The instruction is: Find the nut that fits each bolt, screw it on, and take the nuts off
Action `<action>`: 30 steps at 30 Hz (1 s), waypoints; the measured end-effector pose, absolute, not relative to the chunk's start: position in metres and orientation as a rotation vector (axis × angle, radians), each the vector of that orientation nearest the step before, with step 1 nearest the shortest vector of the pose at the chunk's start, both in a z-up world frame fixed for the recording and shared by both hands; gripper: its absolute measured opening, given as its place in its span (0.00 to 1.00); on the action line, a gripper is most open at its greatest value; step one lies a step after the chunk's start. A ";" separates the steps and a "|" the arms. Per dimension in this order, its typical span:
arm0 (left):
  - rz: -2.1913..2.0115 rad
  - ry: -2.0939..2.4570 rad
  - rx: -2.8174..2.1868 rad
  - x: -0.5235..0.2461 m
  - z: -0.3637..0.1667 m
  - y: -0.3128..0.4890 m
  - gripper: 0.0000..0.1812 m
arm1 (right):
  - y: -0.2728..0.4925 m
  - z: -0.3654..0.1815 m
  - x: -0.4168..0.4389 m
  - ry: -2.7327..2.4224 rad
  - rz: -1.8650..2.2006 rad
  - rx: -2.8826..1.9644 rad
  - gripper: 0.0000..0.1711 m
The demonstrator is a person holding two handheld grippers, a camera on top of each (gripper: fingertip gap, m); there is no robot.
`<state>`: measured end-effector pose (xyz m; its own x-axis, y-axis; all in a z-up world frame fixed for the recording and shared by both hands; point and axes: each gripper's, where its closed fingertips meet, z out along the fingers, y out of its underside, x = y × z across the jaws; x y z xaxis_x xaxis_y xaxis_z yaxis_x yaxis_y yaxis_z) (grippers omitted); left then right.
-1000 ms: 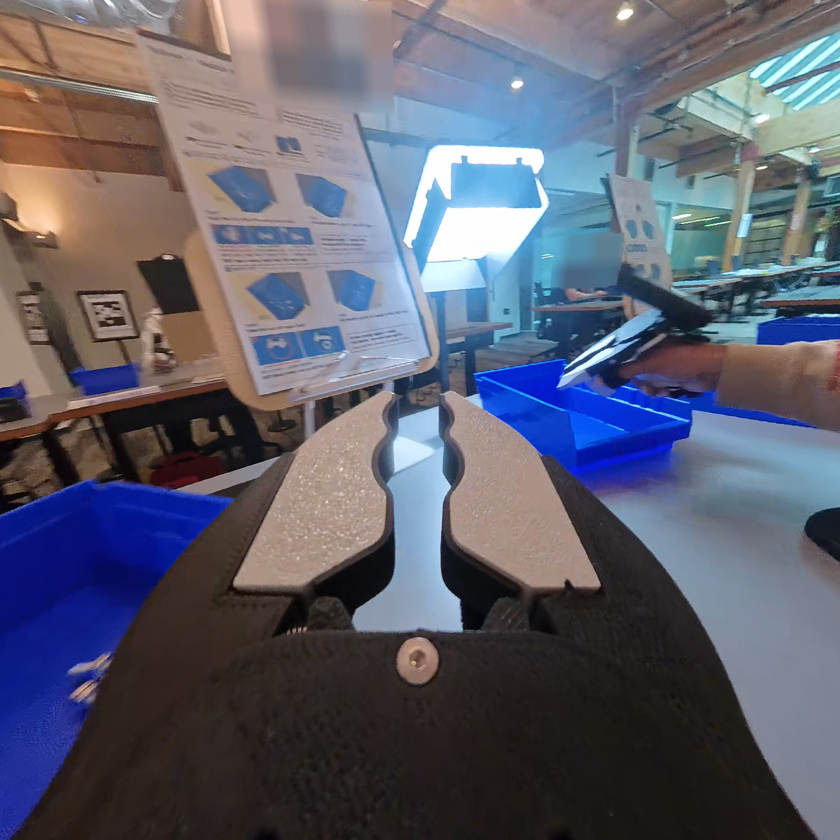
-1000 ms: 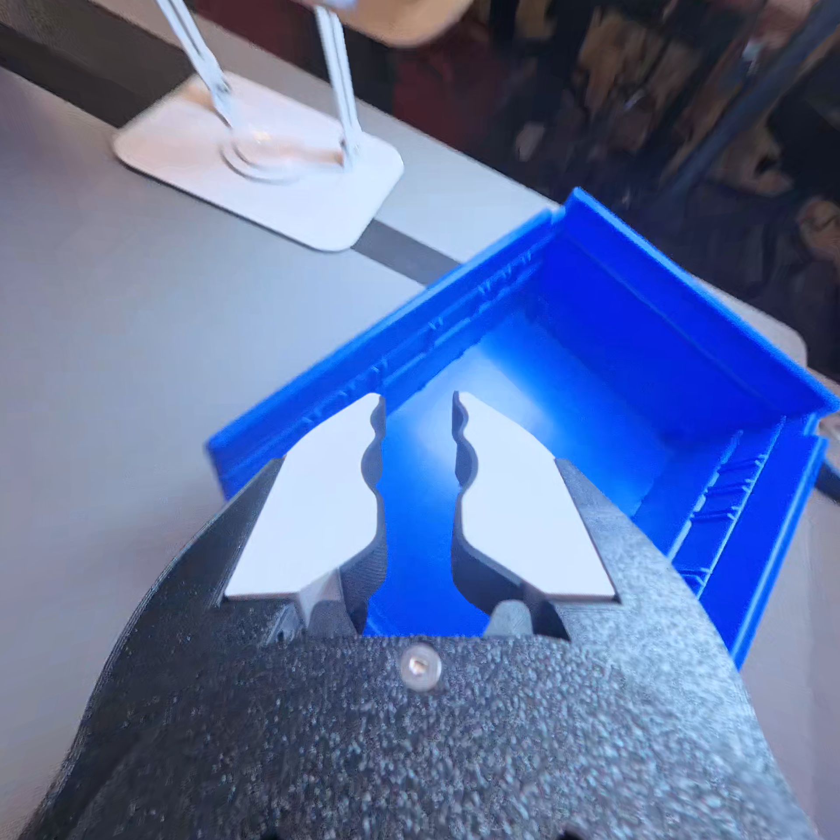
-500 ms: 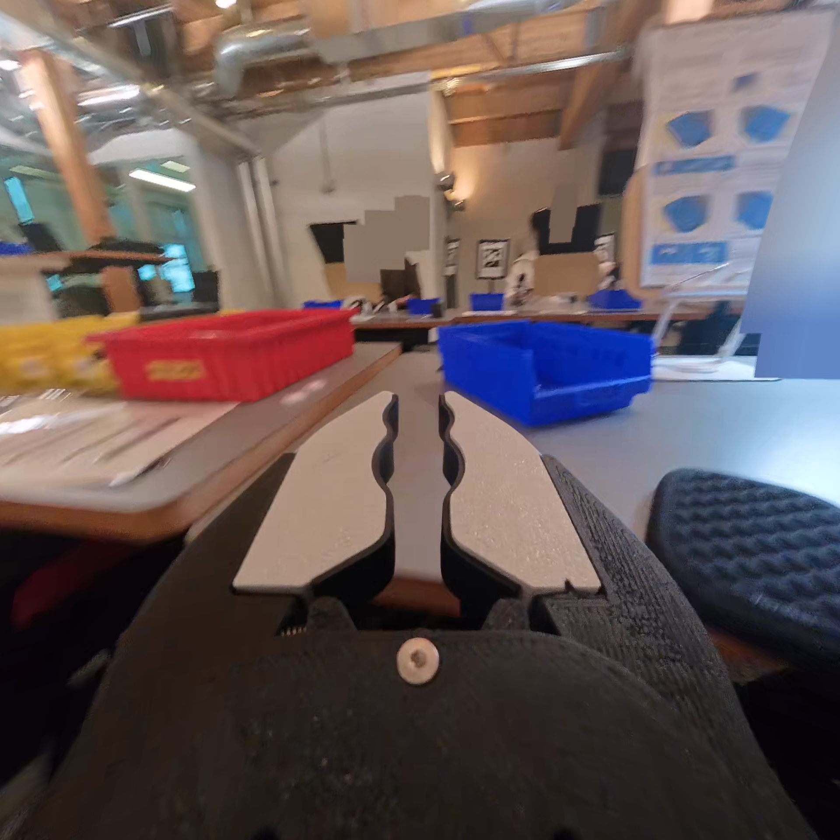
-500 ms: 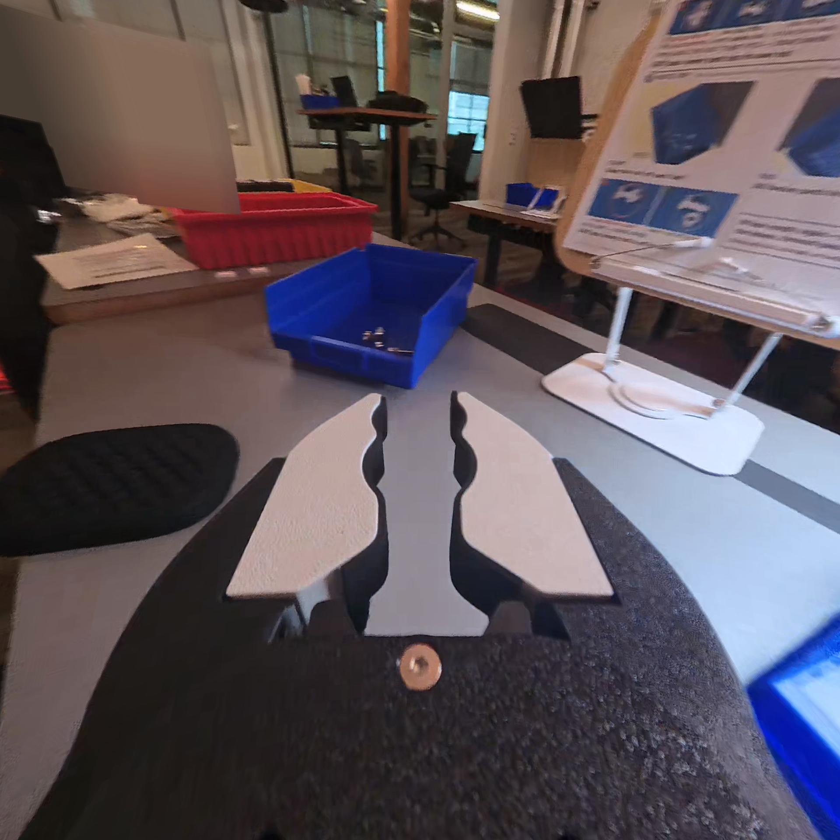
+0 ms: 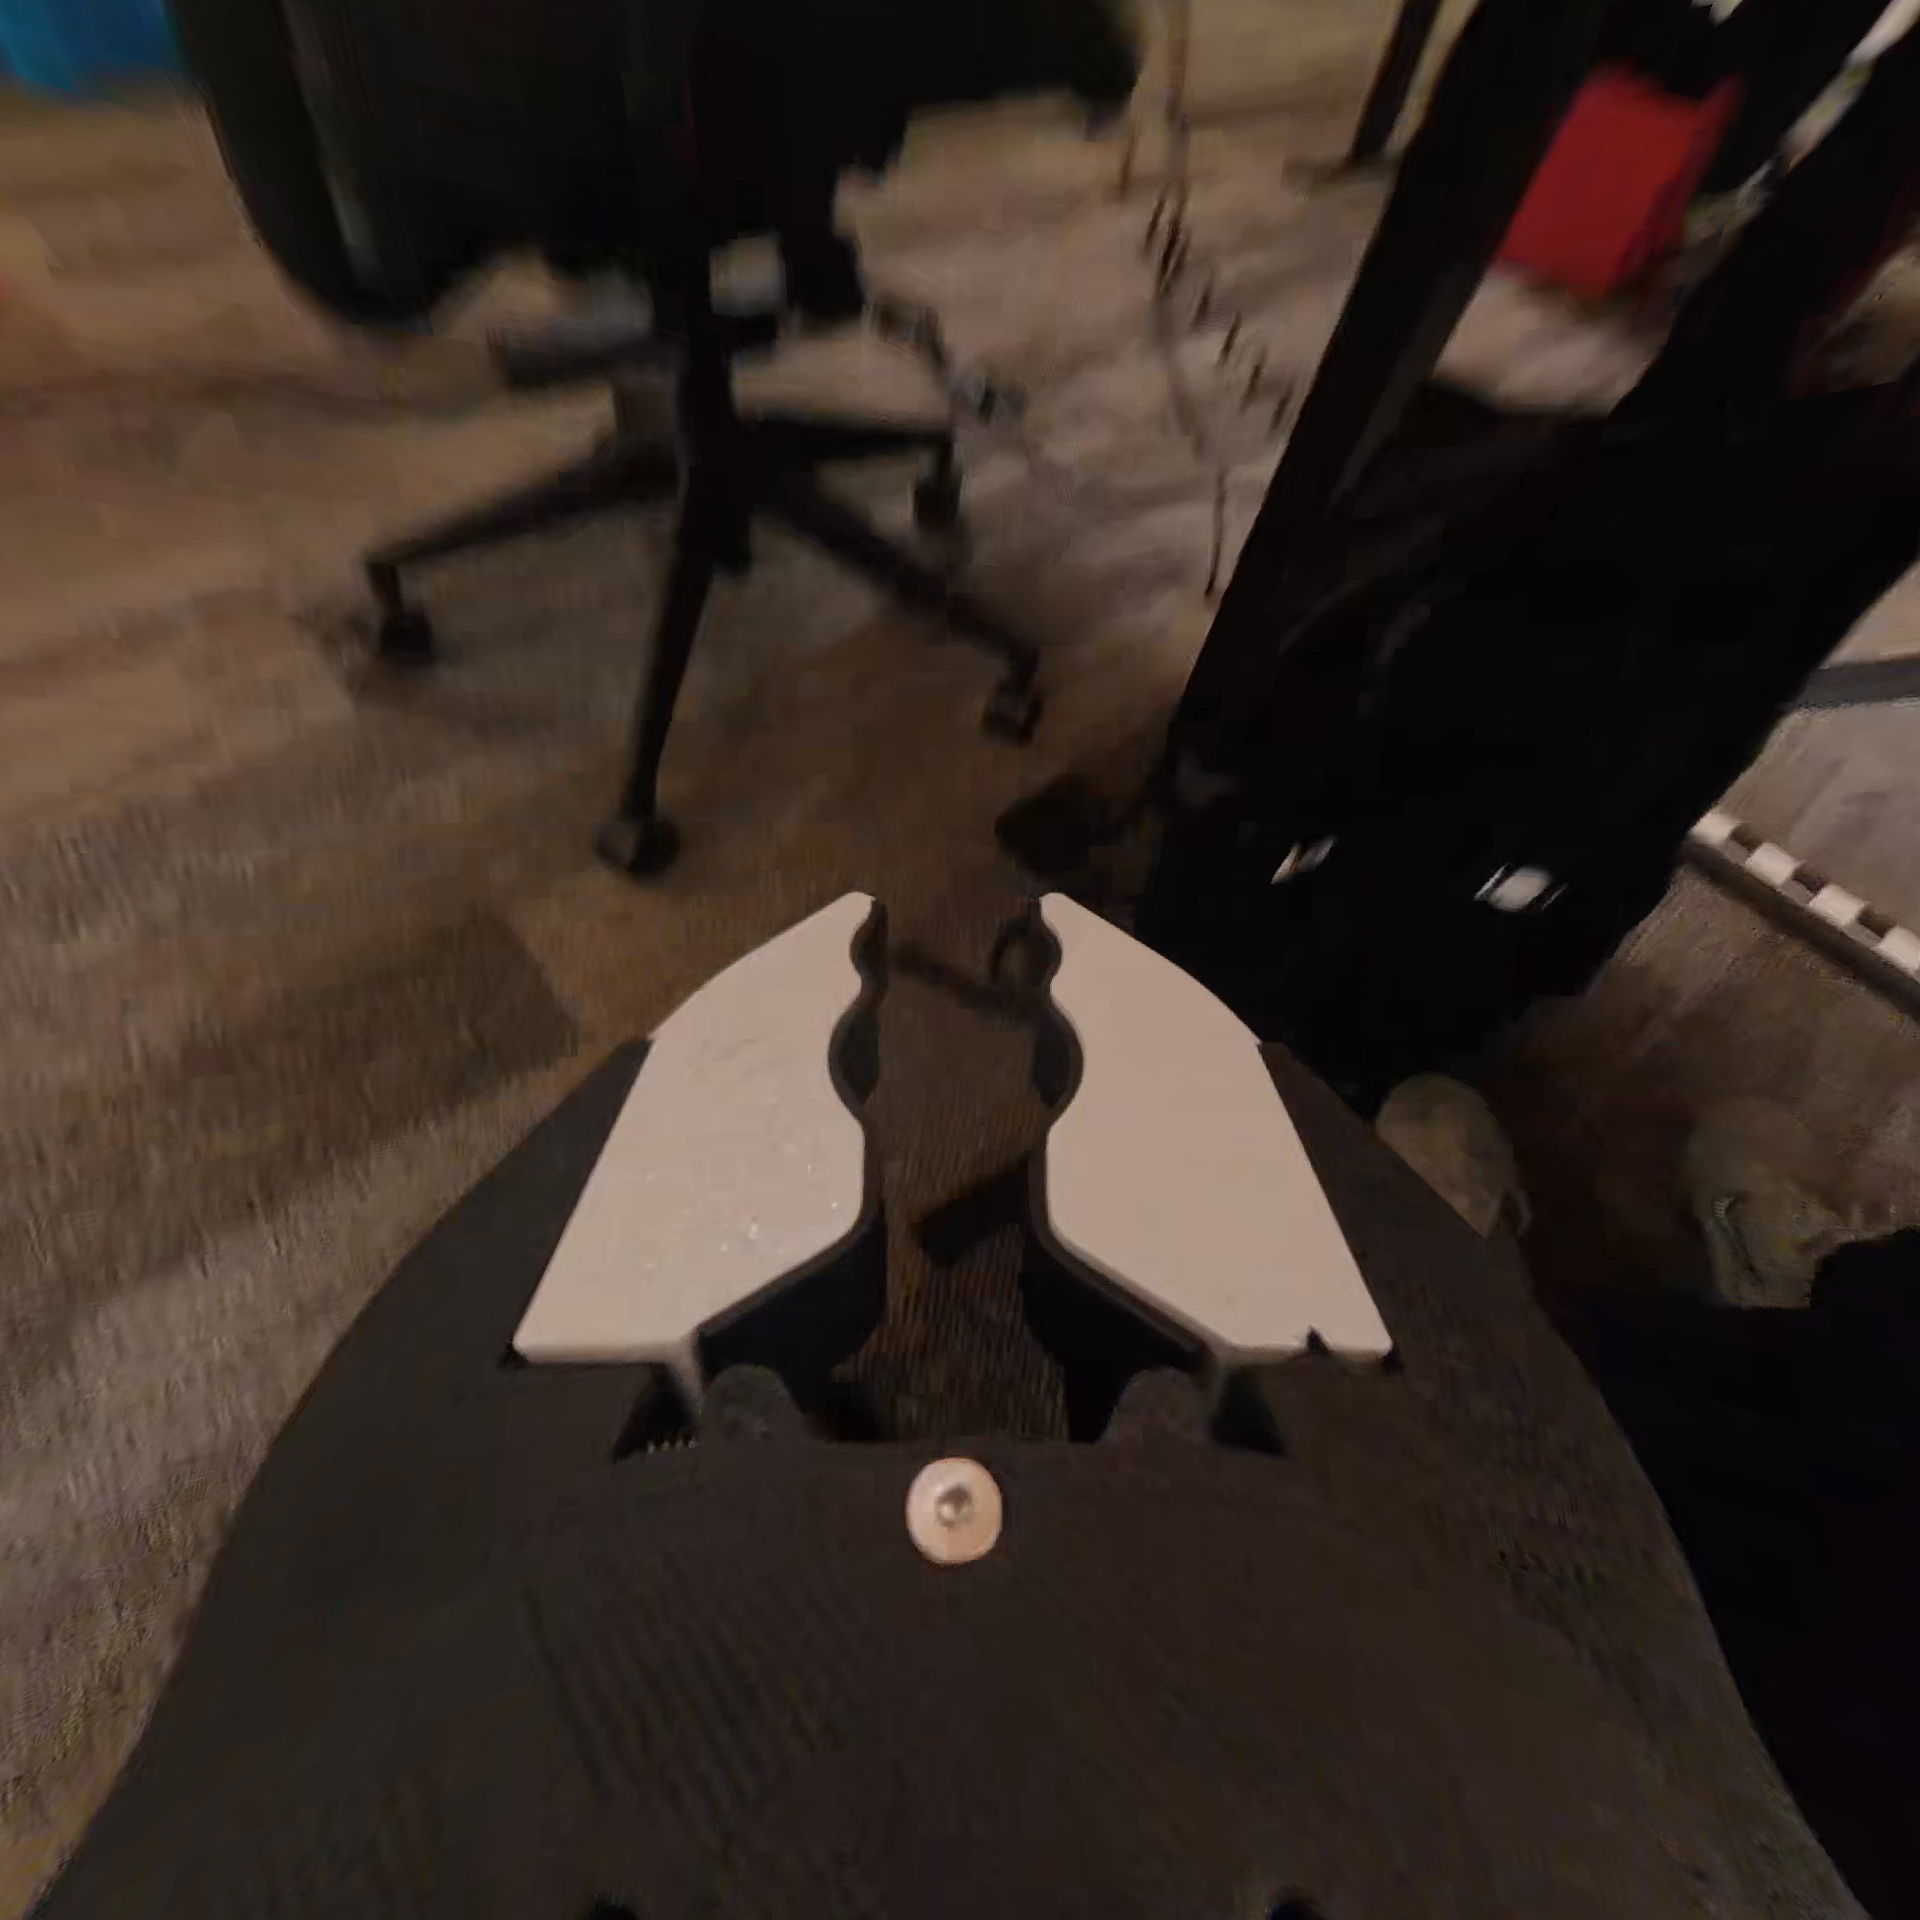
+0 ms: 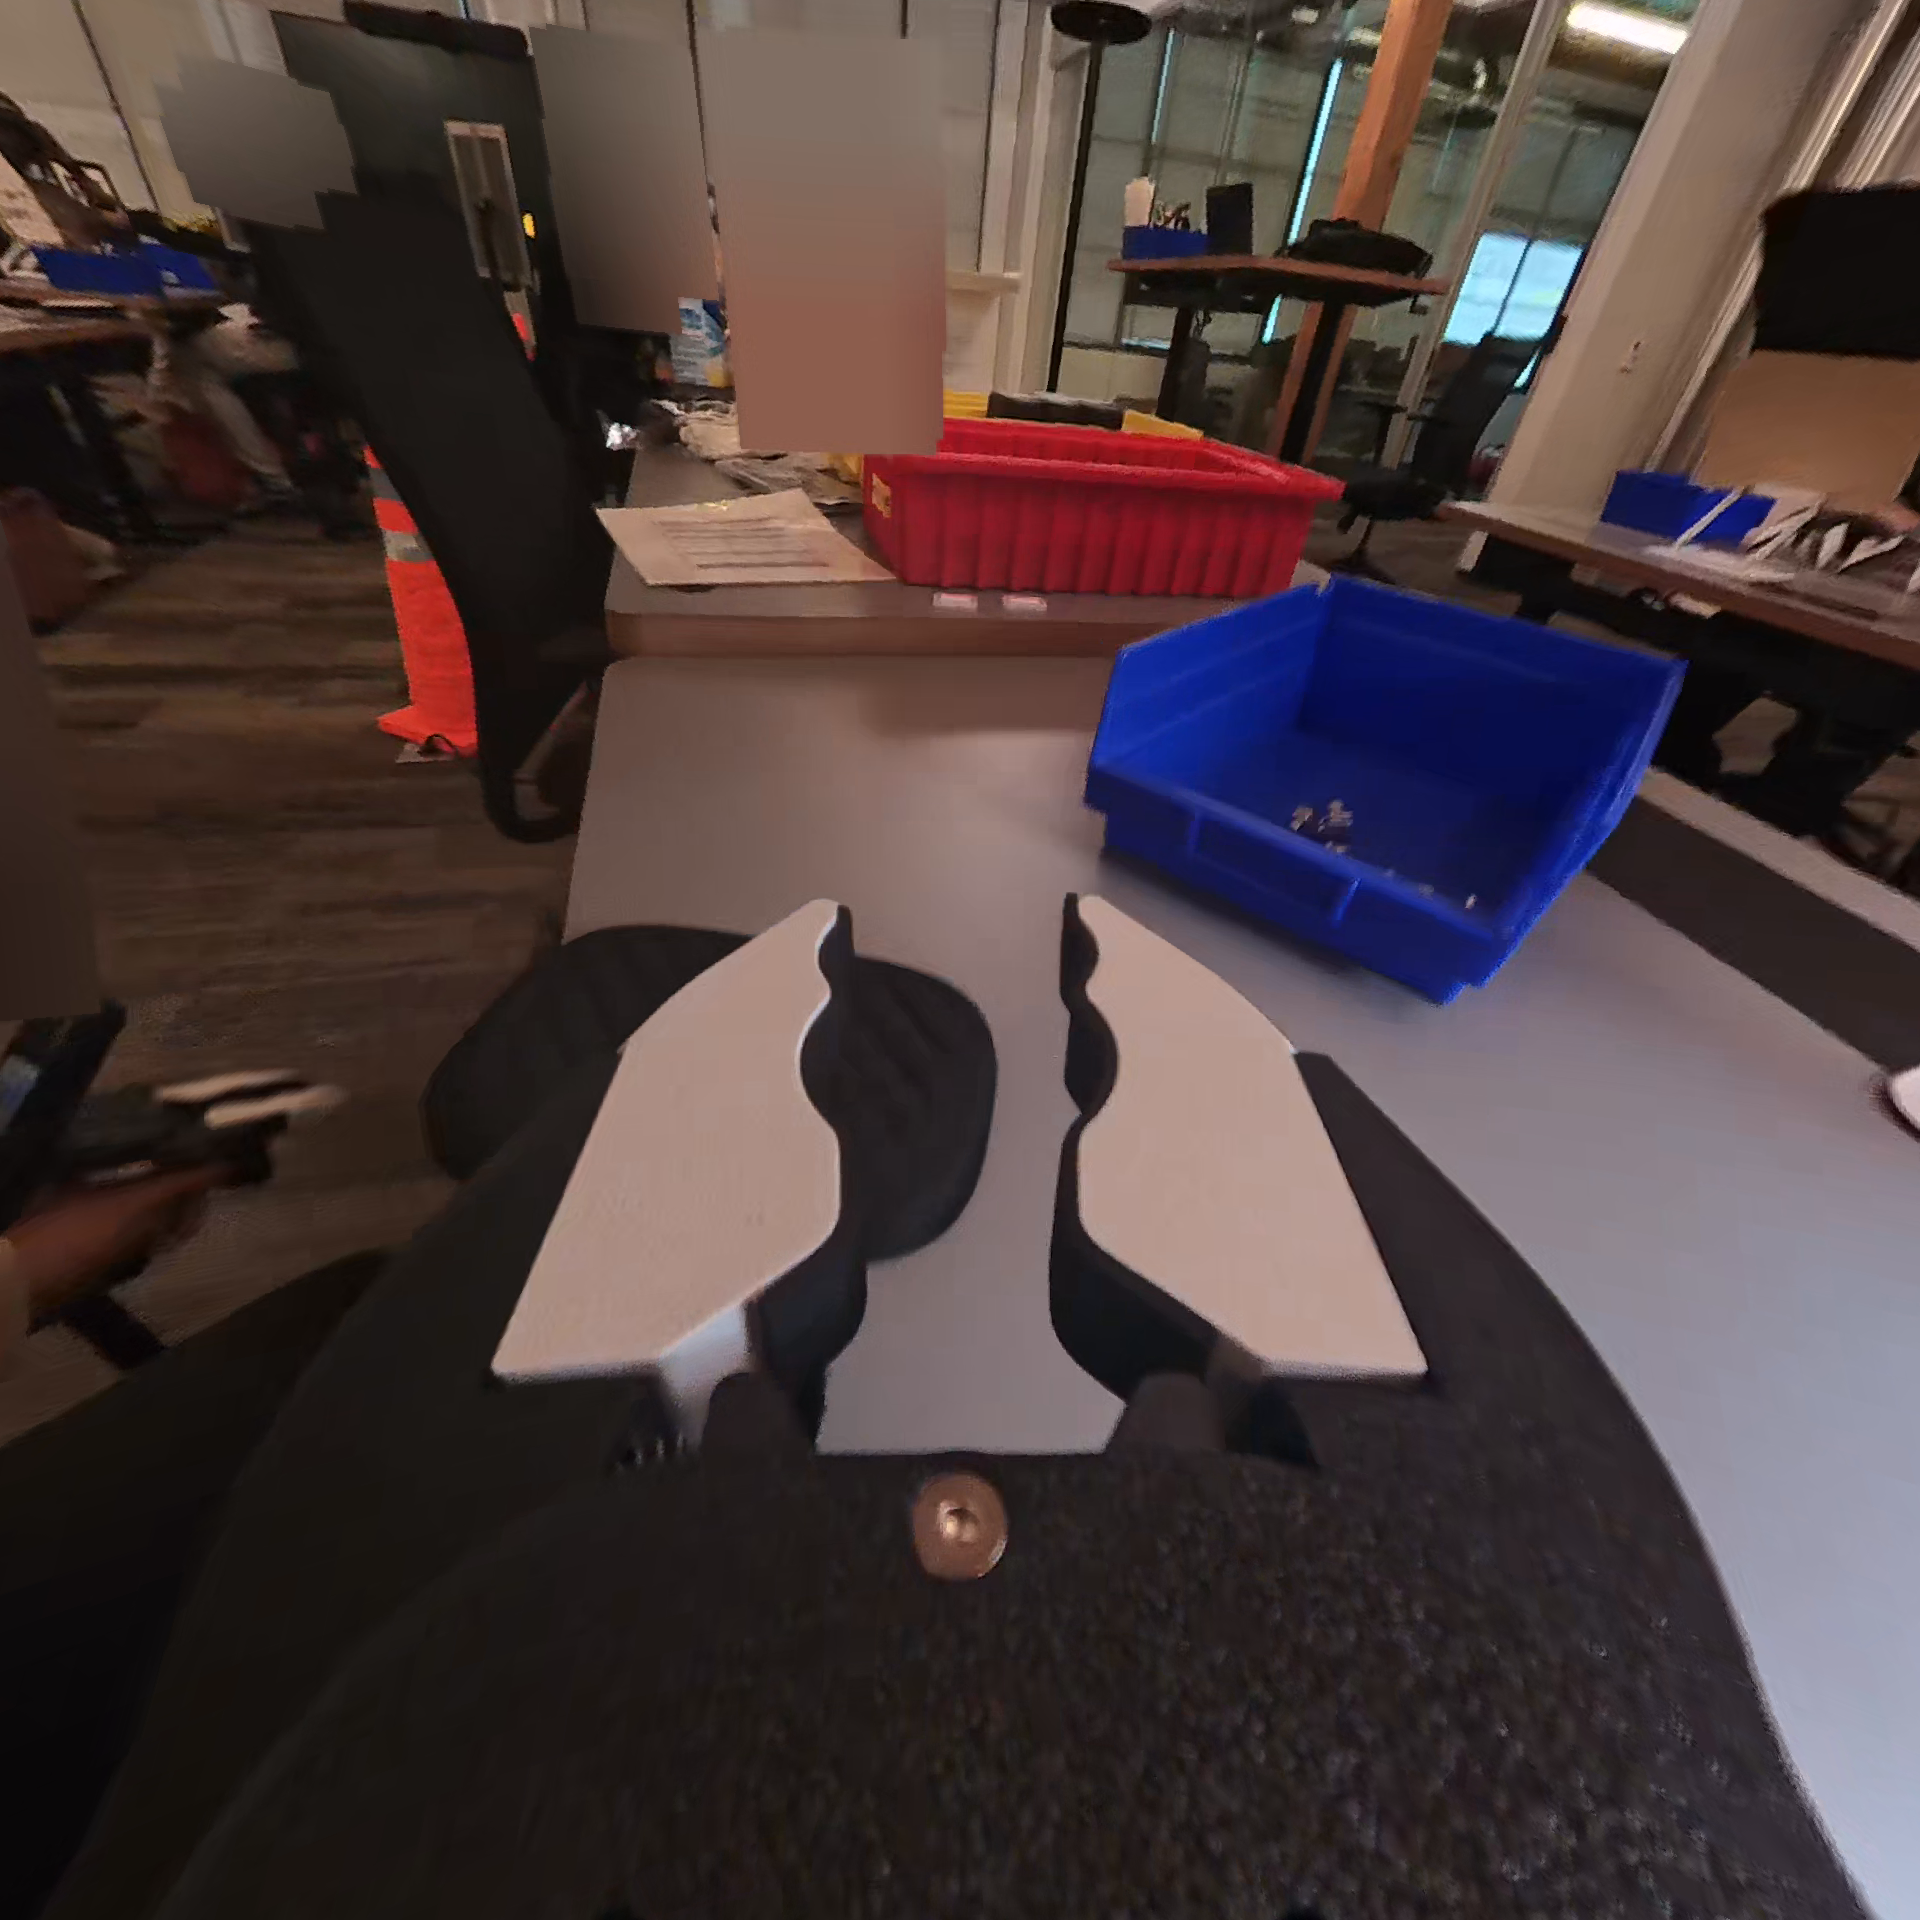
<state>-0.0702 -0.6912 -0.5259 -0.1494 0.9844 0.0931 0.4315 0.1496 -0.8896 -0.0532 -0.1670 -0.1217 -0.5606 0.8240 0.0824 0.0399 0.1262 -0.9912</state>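
Left gripper [image 5: 956, 920] points at blurred carpet and a chair base [image 5: 665, 582], jaws slightly apart, empty. Only the right view shows the table: right gripper [image 6: 951, 914] empty, jaws wider, over a dimpled black pad [image 6: 914, 1091]; blue plastic bin [image 6: 1226, 862] ahead-right holds small metal nuts and bolts [image 6: 1325, 821].

Blue bin [image 6: 1195, 769], red tray [image 6: 1081, 530], grey table [image 6: 831, 790], orange cone [image 6: 421, 623].

Small metal nuts and bolts [image 6: 1325, 821] lie loose on the blue bin [image 6: 1226, 727] floor.
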 end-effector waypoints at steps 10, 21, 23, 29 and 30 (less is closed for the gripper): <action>0.540 -2.203 -1.665 -0.066 -0.845 -0.729 0.19 | -0.112 -0.117 -0.109 -1.380 1.241 -1.022 0.31; 0.238 -2.339 -1.648 -0.093 -0.996 -0.721 0.20 | -0.002 -0.152 -0.093 -1.182 0.836 -1.338 0.30; 0.208 -2.323 -1.649 -0.099 -1.003 -0.717 0.19 | -0.002 -0.157 -0.100 -1.210 0.805 -1.333 0.30; 0.219 -2.375 -1.659 -0.098 -1.012 -0.720 0.11 | -0.009 -0.170 -0.112 -1.273 0.792 -1.326 0.29; 0.211 -2.366 -1.691 -0.097 -1.012 -0.720 0.11 | -0.008 -0.171 -0.113 -1.277 0.797 -1.324 0.29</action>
